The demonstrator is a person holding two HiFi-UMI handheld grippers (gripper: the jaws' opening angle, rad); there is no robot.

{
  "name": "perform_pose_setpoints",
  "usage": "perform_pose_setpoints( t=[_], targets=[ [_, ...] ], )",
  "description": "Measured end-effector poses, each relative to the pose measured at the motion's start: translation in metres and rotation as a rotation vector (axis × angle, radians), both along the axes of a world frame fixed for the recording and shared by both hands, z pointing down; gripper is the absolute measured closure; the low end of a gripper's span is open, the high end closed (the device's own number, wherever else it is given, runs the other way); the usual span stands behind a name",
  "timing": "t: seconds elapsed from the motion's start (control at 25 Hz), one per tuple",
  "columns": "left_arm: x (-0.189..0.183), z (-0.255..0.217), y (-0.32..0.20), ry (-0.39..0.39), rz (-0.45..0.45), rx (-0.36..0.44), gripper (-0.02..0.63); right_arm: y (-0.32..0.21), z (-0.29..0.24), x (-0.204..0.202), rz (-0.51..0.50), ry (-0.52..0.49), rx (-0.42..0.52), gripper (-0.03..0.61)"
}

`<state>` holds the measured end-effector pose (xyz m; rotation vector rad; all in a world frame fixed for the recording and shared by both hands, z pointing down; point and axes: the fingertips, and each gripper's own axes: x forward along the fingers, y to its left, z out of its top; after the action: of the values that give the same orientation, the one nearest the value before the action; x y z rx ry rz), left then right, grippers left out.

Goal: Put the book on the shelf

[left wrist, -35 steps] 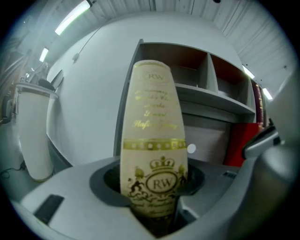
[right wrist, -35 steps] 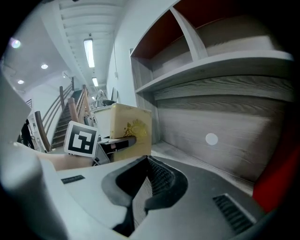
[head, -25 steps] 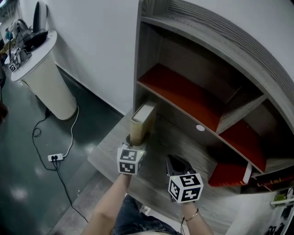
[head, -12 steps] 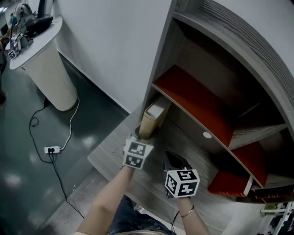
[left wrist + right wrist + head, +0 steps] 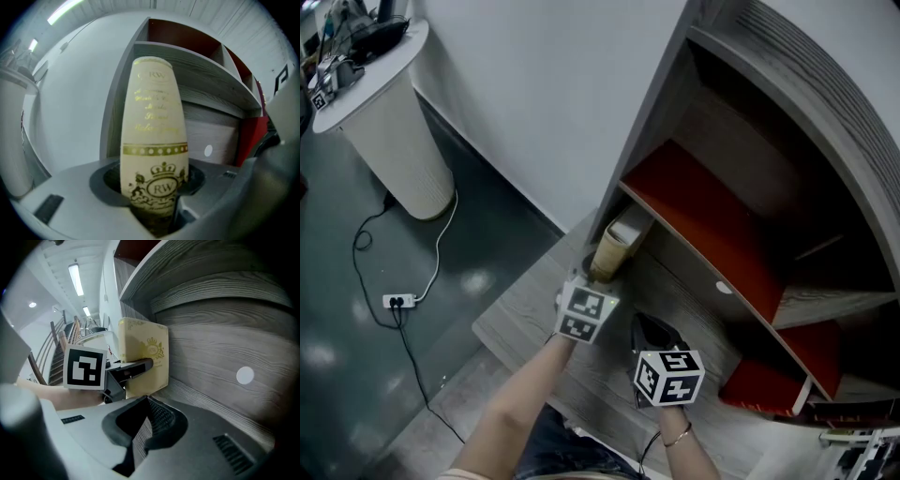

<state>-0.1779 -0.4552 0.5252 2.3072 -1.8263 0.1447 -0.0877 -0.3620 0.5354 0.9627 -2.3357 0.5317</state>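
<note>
A cream book [image 5: 614, 246] with gold print stands upright at the left end of the grey shelf unit [image 5: 675, 300], under its red board [image 5: 703, 216]. My left gripper [image 5: 592, 277] is shut on the lower spine. In the left gripper view the book [image 5: 152, 140] fills the space between the jaws of the left gripper [image 5: 152, 204]. My right gripper [image 5: 649, 328] hangs lower and to the right, over the ledge, with nothing in it. In the right gripper view the right gripper [image 5: 146, 399] has its tips together, and the book [image 5: 143, 352] and a left gripper finger [image 5: 133, 369] lie ahead.
A white round pedestal [image 5: 380, 122] with clutter on top stands at the far left. A power strip [image 5: 398, 301] and cable lie on the dark floor. A red book [image 5: 764, 384] lies in the lower right compartment. A white dot [image 5: 723, 288] marks the shelf back.
The left gripper has carried the book forward and deeper under the red board, close to the shelf's left wall. The right gripper has stayed in about the same place.
</note>
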Motion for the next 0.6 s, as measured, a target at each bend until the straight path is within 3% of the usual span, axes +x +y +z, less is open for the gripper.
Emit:
perform_pose_setpoints(
  t=[0.2,0.36,0.6],
  targets=[
    [0.001,0.005,-0.009,-0.007,0.006,0.007,0.393,-0.003,0.005,-0.001,0.003,0.005,-0.014,0.569],
    [0.004,0.024,-0.013,-0.047,0.015,-0.032,0.393,-0.005,0.009,-0.001,0.005,0.014,-0.019,0.569],
    [0.008,0.026,-0.019,-0.095,0.036,-0.023,0.393,-0.010,0.011,-0.002,0.009,0.019,-0.024,0.569]
  ],
)
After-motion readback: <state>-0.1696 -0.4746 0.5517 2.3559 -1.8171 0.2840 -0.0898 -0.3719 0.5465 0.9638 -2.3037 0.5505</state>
